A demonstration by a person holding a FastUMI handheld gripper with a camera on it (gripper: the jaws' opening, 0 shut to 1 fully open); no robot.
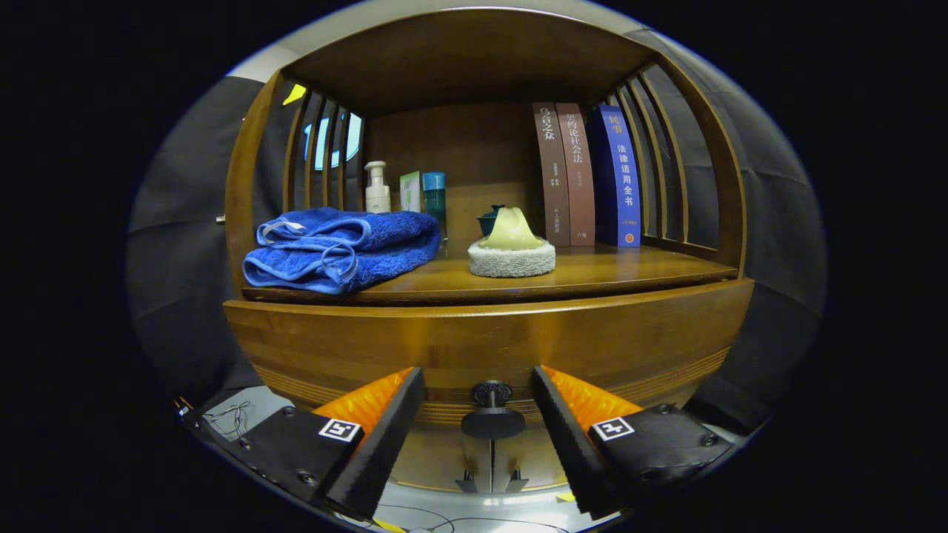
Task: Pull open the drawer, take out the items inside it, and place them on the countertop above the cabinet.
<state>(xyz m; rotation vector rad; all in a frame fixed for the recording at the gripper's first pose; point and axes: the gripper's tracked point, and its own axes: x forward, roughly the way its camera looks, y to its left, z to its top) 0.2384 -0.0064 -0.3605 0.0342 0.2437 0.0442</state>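
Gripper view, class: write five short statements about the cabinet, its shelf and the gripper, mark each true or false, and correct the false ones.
1. The drawer is closed. True.
2. The gripper is shut on the drawer knob. False: the fingers stand open either side of the knob, not touching it.
3. A folded blue towel lies on the countertop. True.
4. The three books lie flat in a stack. False: they stand upright at the back.
5. The pump bottle stands behind the towel. True.
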